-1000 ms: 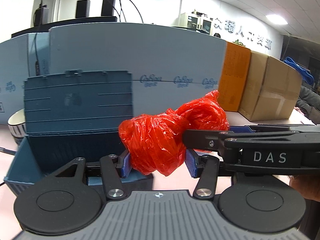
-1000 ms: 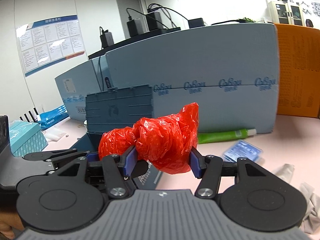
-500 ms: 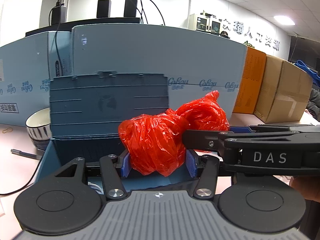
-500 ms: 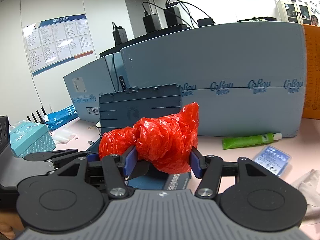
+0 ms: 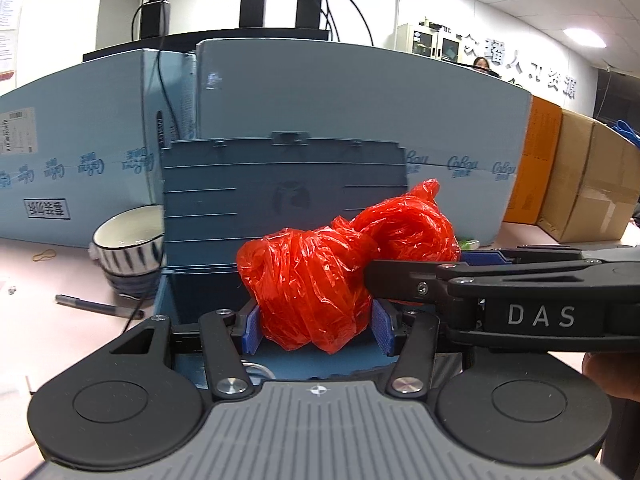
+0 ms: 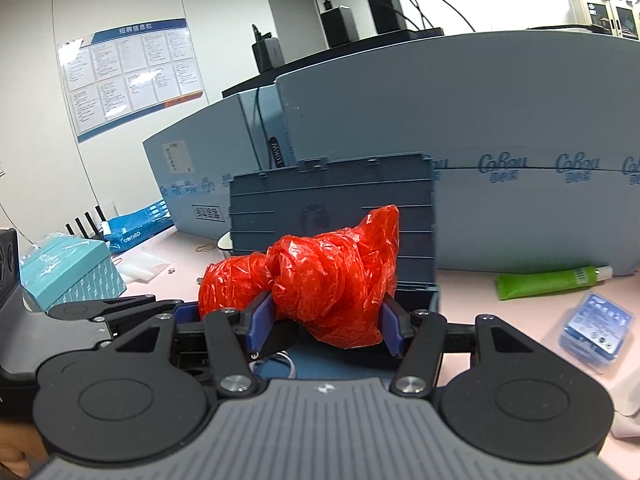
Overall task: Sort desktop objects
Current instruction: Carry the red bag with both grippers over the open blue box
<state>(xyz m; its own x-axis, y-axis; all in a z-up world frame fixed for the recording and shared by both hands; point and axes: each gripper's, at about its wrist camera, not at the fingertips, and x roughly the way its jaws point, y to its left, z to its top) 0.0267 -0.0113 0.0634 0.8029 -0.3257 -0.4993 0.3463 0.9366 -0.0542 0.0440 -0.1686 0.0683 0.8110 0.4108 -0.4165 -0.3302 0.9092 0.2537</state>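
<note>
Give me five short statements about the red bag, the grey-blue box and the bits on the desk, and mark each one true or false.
1. Both grippers, left and right, clamp the red plastic bag. True.
2. The grey-blue box has its lid shut. False: the lid stands upright, open.
3. A bowl sits beside the box. True.
4. The green tube stands upright. False: it lies flat on the desk.
5. A pen lies in front of the bowl. True.

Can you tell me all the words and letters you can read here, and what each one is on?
"DAS": white letters on the black right gripper arm.
"CoBou": blue script repeated along the tall light blue foam board.
Chinese characters on the white wall sign, the board's small label and the blue-framed wall poster: too small to read.
Flat blue plastic case: print blurred.
</note>
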